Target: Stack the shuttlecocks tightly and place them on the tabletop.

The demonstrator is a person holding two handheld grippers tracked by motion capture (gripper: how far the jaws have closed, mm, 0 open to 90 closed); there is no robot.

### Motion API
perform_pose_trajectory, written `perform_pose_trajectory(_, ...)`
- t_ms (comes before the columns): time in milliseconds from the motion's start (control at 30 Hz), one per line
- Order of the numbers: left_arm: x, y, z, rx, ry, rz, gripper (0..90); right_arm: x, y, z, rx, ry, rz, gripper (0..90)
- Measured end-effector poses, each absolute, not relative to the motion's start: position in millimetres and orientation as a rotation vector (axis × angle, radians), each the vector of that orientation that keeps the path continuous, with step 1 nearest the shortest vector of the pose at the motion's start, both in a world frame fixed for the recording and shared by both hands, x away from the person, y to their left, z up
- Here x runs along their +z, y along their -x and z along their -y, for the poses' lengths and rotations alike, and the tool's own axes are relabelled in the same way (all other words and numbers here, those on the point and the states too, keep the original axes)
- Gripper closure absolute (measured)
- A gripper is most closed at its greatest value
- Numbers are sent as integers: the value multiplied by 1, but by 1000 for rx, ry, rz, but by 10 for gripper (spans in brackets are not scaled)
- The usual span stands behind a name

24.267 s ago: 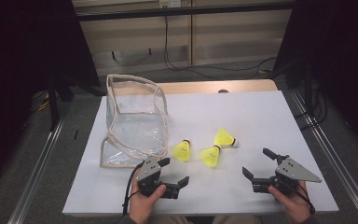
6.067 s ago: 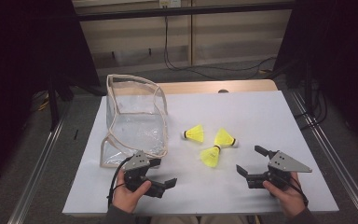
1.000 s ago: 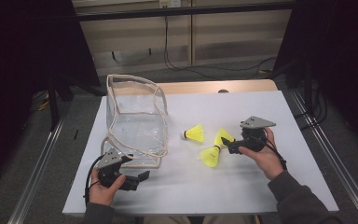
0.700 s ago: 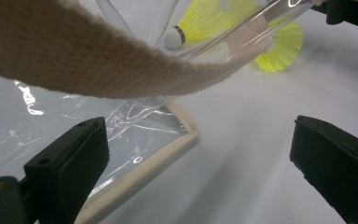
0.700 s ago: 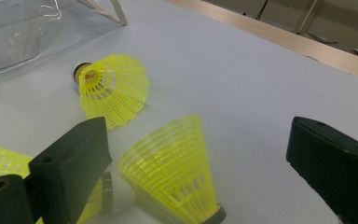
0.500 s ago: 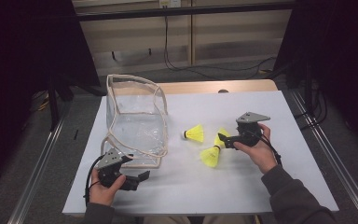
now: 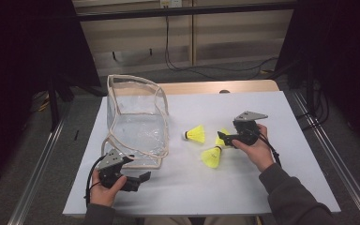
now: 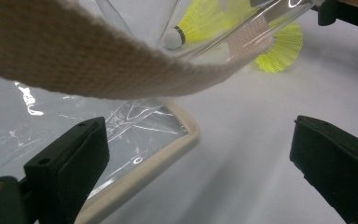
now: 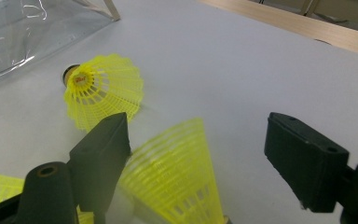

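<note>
While the left tongs (image 7: 143, 177) stay wide near the clear bag (image 7: 136, 123), the right tongs (image 7: 223, 138) have been narrowing around a yellow shuttlecock (image 9: 177, 172), not yet pressing it. It lies on the desk (image 7: 262, 187), right of the bag, which holds nothing.

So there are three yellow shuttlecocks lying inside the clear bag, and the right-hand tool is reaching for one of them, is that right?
Not quite. The three yellow shuttlecocks lie on the white table, beside the clear bag, not inside it, as the high view shows. The right-hand tool is indeed reaching for one: its fingers have just been closing, with a shuttlecock between them.
</note>
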State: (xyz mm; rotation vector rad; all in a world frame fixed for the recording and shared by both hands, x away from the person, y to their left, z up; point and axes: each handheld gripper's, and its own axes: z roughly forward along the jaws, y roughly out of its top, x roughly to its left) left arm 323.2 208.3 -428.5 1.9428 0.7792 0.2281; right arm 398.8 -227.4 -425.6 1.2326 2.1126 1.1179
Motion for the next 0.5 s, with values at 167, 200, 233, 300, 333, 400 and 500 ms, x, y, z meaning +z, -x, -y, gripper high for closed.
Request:
perform_pose_trajectory(167,-429,-323,-208,228,-1942,-781,46,-425,-400,221,1116,-1218,-2131,254)
perform_pose_trajectory(200,-429,-323,-208,228,-1942,-781,46,-426,-401,220,1108,-1216,-2134,254)
perform_pose_trajectory(233,-429,-323,-208,227,-1941,-779,46,-429,-402,219,1106,-1219,-2144,259)
perform_pose_trajectory(300,-429,-323,-208,227,-1947,-780,46,-430,-403,219,1104,-1222,-2146,284)
perform_pose_trajectory(333,-429,-323,-208,227,-1946,-780,46,-431,-403,219,1105,-1224,-2151,348)
perform_pose_trajectory(400,-429,-323,-208,227,-1944,-781,46,-433,-404,219,1103,-1225,-2160,407)
perform_pose_trajectory(500,-429,-324,-208,227,-1949,-782,46,-433,-405,220,1105,-1228,-2163,542)
